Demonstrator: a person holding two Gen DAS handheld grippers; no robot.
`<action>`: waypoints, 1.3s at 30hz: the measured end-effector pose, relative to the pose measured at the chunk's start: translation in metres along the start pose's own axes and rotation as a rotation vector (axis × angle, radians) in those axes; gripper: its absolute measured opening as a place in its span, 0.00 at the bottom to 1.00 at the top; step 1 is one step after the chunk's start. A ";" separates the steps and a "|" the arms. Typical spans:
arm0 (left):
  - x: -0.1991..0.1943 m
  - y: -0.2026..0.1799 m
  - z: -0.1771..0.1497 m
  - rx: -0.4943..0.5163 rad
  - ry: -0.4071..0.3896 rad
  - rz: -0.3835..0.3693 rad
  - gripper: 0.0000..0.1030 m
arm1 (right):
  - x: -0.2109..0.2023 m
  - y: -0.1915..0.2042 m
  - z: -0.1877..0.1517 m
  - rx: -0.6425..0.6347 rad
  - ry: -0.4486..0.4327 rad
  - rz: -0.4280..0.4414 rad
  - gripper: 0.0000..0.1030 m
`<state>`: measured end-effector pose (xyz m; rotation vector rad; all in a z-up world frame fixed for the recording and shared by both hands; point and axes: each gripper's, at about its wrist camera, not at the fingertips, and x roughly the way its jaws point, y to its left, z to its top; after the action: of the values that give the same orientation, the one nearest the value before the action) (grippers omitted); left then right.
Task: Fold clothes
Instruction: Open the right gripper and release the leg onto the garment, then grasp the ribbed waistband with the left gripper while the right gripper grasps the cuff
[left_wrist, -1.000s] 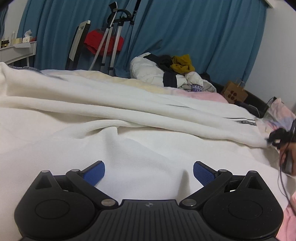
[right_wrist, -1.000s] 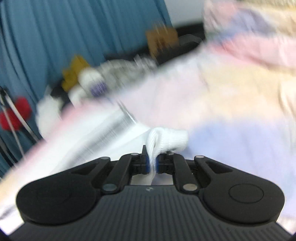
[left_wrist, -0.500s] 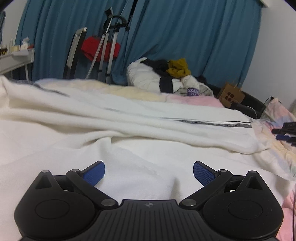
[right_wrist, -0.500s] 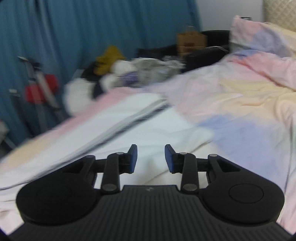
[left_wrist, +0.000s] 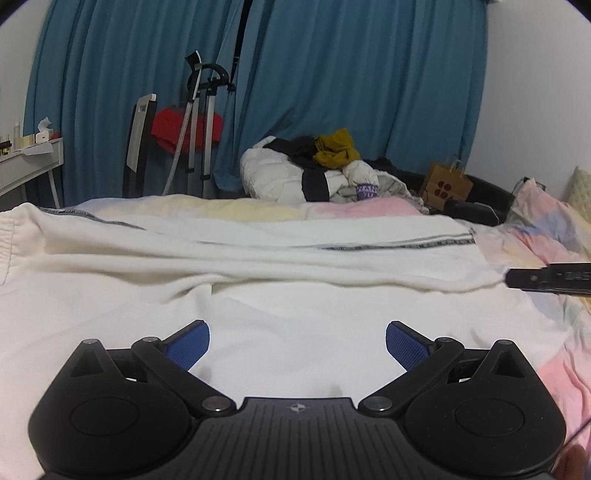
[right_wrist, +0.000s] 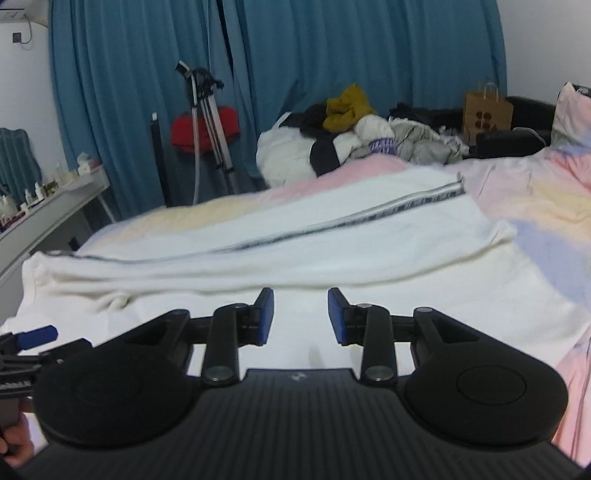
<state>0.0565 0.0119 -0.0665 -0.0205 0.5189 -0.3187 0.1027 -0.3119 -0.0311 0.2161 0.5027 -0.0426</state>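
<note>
A pair of white trousers (left_wrist: 295, 266) with a dark side stripe lies spread across the bed, one leg folded over the other; it also shows in the right wrist view (right_wrist: 314, 243). My left gripper (left_wrist: 297, 345) is wide open and empty, just above the near white cloth. My right gripper (right_wrist: 300, 317) is open and empty, above the near cloth too. Part of the right gripper (left_wrist: 546, 278) shows at the right edge of the left wrist view, by the leg's end. A blue pad of the left gripper (right_wrist: 35, 334) shows at the left edge of the right wrist view.
The bed has a pastel pink, yellow and blue cover (right_wrist: 535, 206). A heap of clothes (left_wrist: 321, 170) lies at the far end. A brown paper bag (left_wrist: 448, 184), a tripod with a red item (left_wrist: 192, 125), a white desk (right_wrist: 55, 199) and blue curtains (left_wrist: 332, 74) stand behind.
My right gripper let go of the white trouser end it pinched a second ago, opened, and drew back to the near side. My left gripper rose slightly and stayed open.
</note>
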 end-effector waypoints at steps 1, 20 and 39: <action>-0.004 -0.001 -0.002 0.011 0.002 0.008 1.00 | 0.001 0.002 -0.001 -0.019 0.003 -0.009 0.34; -0.116 0.221 0.000 -0.637 0.113 0.323 1.00 | -0.023 -0.117 -0.010 0.557 -0.036 -0.205 0.79; -0.087 0.330 -0.075 -1.254 0.142 0.057 0.83 | -0.007 -0.258 -0.062 1.065 -0.047 -0.305 0.75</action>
<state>0.0453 0.3570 -0.1226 -1.2020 0.7902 0.1048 0.0429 -0.5508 -0.1311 1.1744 0.4221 -0.6193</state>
